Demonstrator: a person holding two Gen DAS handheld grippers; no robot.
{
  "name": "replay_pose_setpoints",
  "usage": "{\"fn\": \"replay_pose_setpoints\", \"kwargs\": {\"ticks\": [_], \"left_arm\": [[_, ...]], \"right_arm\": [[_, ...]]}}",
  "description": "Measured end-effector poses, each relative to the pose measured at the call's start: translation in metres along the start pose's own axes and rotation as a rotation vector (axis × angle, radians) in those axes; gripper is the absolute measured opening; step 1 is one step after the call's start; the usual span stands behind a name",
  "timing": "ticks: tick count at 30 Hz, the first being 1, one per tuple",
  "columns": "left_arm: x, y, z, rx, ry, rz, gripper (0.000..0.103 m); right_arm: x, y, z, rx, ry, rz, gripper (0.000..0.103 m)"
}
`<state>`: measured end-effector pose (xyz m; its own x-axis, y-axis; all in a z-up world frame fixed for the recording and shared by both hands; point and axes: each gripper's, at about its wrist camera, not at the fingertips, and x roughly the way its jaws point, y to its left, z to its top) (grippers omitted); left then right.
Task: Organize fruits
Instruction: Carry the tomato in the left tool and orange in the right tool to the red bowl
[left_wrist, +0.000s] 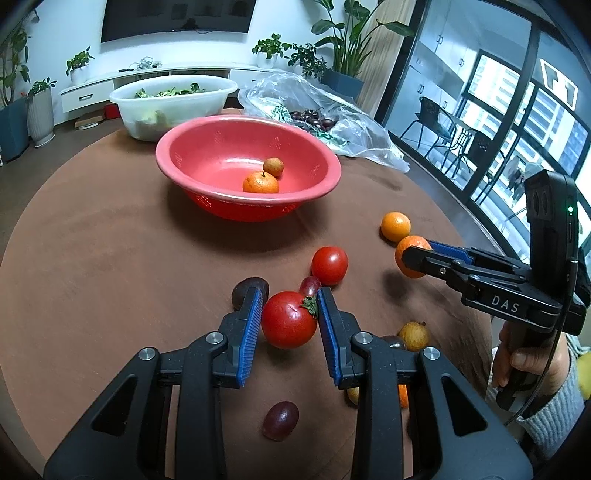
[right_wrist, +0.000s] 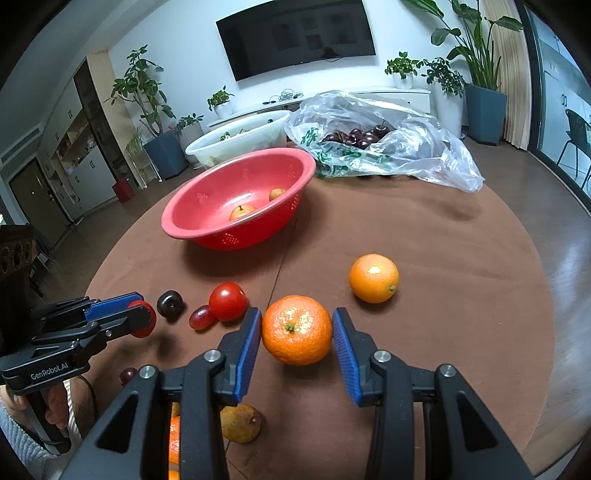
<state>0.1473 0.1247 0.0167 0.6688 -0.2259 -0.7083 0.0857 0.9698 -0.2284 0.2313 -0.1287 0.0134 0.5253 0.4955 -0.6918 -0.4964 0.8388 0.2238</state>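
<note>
My left gripper (left_wrist: 290, 317) is shut on a red tomato (left_wrist: 289, 320) and holds it above the brown table; it also shows in the right wrist view (right_wrist: 142, 317). My right gripper (right_wrist: 297, 332) is shut on a tangerine (right_wrist: 297, 329), lifted off the table; it also shows in the left wrist view (left_wrist: 415, 256). A red colander bowl (left_wrist: 207, 147) stands at mid table with a tangerine (left_wrist: 260, 182) and a small brownish fruit (left_wrist: 273, 166) inside. Loose on the table lie a second tomato (left_wrist: 329, 265), an orange (left_wrist: 395, 225), grapes (left_wrist: 280, 421) and a dark cherry (right_wrist: 170, 303).
A white basin (left_wrist: 173, 103) with greens and a clear plastic bag (left_wrist: 354, 125) of dark cherries sit behind the bowl. A brownish fruit (right_wrist: 240, 422) and more orange fruit (right_wrist: 174, 439) lie under my right gripper. The round table's edge curves on the right.
</note>
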Motion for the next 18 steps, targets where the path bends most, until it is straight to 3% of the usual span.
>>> {"fn": "replay_pose_setpoints", "kwargs": {"ticks": [18], "left_arm": [[-0.008, 0.004, 0.023, -0.005, -0.029, 0.010, 0.029]], "right_arm": [[-0.001, 0.001, 0.022, 0.066, -0.033, 0.122, 0.043]]}}
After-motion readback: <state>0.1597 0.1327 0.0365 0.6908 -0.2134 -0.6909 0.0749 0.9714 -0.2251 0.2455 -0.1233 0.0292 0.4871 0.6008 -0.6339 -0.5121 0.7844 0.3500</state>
